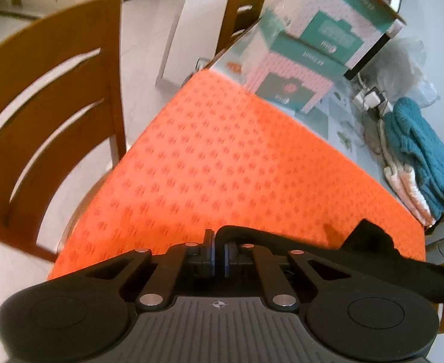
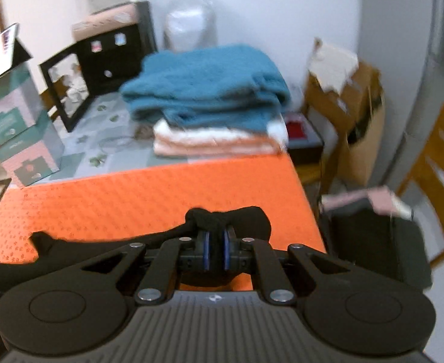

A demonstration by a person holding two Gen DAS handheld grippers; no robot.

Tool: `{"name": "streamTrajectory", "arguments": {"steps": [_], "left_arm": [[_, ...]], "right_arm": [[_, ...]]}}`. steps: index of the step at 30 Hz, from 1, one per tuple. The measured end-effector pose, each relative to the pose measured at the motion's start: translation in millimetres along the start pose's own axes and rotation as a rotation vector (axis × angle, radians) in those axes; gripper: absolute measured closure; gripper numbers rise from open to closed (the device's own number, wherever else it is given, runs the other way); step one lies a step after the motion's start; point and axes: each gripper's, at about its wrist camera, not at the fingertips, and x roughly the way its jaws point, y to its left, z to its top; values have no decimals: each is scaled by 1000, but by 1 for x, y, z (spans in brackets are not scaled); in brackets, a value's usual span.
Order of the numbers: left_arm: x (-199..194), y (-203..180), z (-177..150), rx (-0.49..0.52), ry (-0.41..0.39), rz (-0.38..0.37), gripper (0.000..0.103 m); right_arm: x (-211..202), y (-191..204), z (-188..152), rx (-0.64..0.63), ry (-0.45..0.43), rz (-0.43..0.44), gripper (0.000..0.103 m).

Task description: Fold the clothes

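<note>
A black garment [image 1: 370, 257] hangs stretched between my two grippers over an orange patterned mat [image 1: 222, 157]. My left gripper [image 1: 219, 242] is shut on one edge of it, and the cloth trails off to the right. In the right wrist view the black garment [image 2: 246, 217] bunches above my right gripper [image 2: 216, 236], which is shut on it, and the rest runs off to the left above the orange mat [image 2: 149, 193]. A folded pile, teal knit [image 2: 209, 87] on top of white and pink pieces [image 2: 215, 142], sits at the mat's far side.
Teal and pink boxes [image 1: 306, 60] stand at the mat's far edge. A wooden chair [image 1: 49, 115] is close on the left. A black picture frame [image 2: 67, 90], a plastic bag [image 2: 191, 21], a cardboard box [image 2: 352, 115] and another chair [image 2: 436, 181] surround the table.
</note>
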Motion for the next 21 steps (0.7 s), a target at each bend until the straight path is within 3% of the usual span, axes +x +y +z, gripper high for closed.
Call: {"name": "streamTrajectory", "arguments": {"steps": [6, 9, 15, 21], "left_arm": [[1, -1, -13, 31, -12, 22, 95], [-4, -2, -6, 35, -41, 17, 95], [1, 1, 12, -6, -59, 18, 95], [3, 18, 22, -70, -71, 37, 95]], "right_arm": [[22, 7, -39, 4, 76, -10, 93], [22, 15, -40, -30, 64, -7, 93], [16, 45, 24, -152, -59, 36, 93], [41, 113, 114, -290, -165, 108, 93]]}}
